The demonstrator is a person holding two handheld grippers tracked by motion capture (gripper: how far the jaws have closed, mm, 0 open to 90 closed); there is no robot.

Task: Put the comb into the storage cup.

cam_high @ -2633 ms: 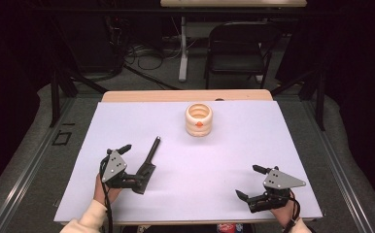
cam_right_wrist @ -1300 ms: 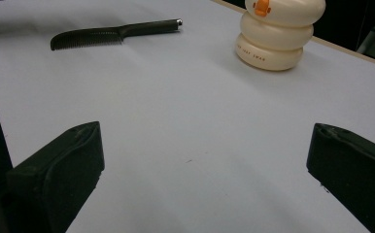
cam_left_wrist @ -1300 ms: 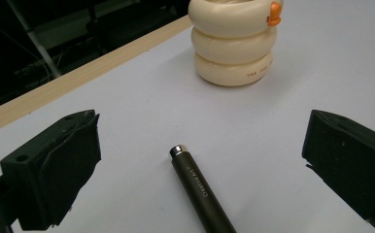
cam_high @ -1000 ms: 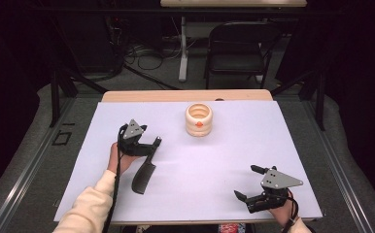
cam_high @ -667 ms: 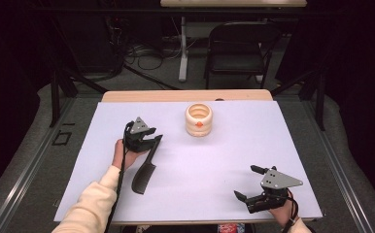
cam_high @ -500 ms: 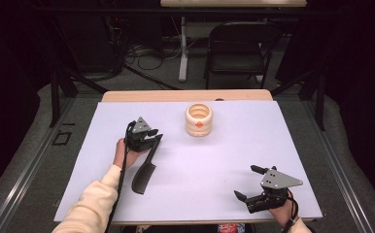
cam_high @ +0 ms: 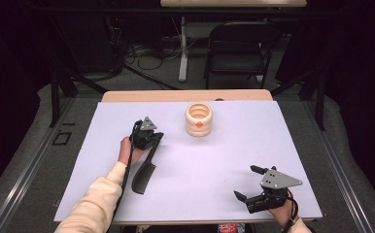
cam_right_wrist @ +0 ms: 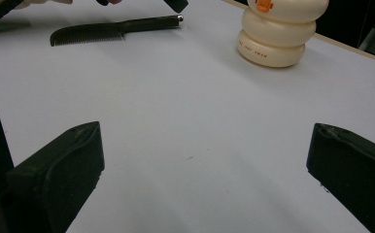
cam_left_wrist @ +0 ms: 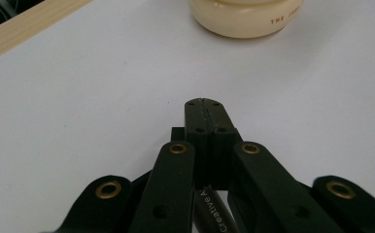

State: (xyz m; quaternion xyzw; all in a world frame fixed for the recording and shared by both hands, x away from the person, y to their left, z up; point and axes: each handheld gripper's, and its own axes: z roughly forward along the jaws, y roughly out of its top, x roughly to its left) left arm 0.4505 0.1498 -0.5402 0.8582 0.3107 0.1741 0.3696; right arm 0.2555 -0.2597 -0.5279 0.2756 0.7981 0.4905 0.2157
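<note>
A black comb (cam_high: 144,175) lies flat on the white table (cam_high: 234,160), its handle pointing away from me. My left gripper (cam_high: 152,137) hangs over the far end of that handle. Its jaws have just been closing and the pads (cam_left_wrist: 209,121) now meet along a thin seam, with nothing seen between them. The handle (cam_left_wrist: 213,213) runs underneath them. From the right gripper view the comb (cam_right_wrist: 112,28) rests on the table with its handle tip uncovered. My right gripper (cam_high: 247,183) stays open near the front right edge, nothing between its fingers (cam_right_wrist: 64,165).
A cream ringed pot (cam_high: 198,119) with an orange mark stands at the back middle of the table, a hand's width right of the left gripper. A chair (cam_high: 241,46) and cables sit beyond the far edge.
My left gripper went from the front left of the table forward to the comb's handle end, sank a little, and its jaws went from open to shut. The right gripper has not moved.
</note>
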